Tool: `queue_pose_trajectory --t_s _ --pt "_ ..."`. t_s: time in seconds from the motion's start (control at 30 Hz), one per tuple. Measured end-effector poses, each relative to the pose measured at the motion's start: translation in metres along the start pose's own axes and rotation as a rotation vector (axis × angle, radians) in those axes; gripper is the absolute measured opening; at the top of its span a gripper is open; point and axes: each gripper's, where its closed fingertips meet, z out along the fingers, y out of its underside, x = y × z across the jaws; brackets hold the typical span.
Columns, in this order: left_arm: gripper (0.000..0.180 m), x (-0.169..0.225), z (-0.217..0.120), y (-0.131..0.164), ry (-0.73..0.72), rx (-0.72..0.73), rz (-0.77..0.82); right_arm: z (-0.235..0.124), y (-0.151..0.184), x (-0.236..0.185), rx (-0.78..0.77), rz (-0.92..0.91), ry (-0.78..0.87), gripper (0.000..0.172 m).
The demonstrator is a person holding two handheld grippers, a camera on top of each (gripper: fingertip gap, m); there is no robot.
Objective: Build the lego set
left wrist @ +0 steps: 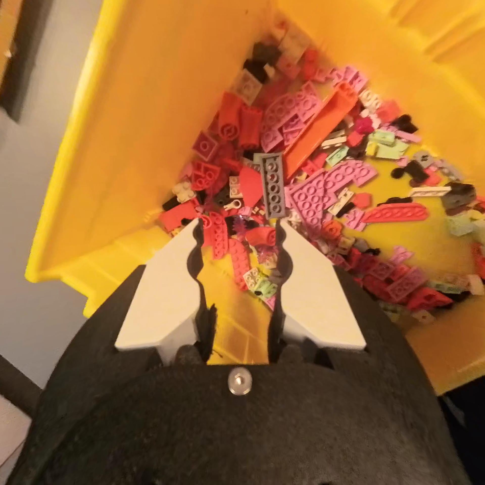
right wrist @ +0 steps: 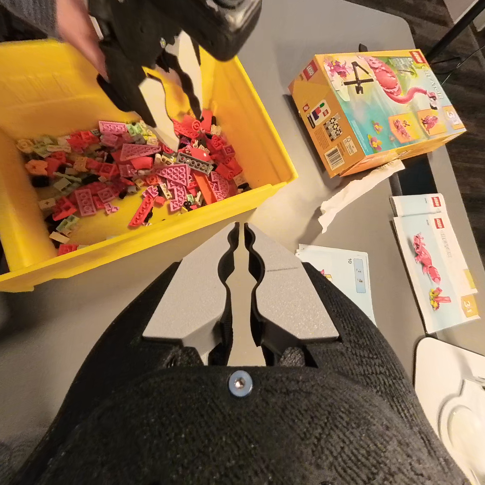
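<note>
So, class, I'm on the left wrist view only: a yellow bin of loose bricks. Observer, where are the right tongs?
Observer: The right tongs are outside the yellow bin, over the grey table, closed and empty.
Operator: Anything beside the bin?
Observer: A toy box picturing a flamingo lies on the table.
Operator: Any instructions out?
Observer: Yes, booklets lie on the table, on the same side as the toy box.

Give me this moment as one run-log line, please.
left gripper: open, in yellow bin over brick pile | right gripper: shut, empty, outside bin
</note>
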Motion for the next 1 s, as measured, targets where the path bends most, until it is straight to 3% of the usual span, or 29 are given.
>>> queue_pose_trajectory --t_s 0.27,0.53,0.67,0.8,0.9,1.0 --pt "0.000 0.022 0.016 0.013 0.136 -0.113 0.025 0.003 0.001 0.001 -0.006 0.004 -0.006 0.002" --pt "0.000 0.085 0.009 0.024 0.372 -0.124 0.047 0.000 0.005 0.006 0.003 0.032 0.005 0.002" --pt "0.000 0.106 0.007 0.030 0.390 -0.120 0.105 0.000 0.008 0.009 -0.005 0.043 0.008 0.002" --pt "0.000 0.086 -0.009 0.008 0.289 0.026 0.065 -0.001 0.005 0.007 0.004 0.034 0.004 0.002" --pt "0.016 0.032 -0.023 -0.016 0.086 0.173 -0.011 0.000 0.004 0.005 0.004 0.028 0.001 0.002" --pt "0.023 -0.018 -0.025 -0.020 -0.124 0.179 0.014 0.001 0.003 0.004 0.004 0.024 -0.001 0.002"
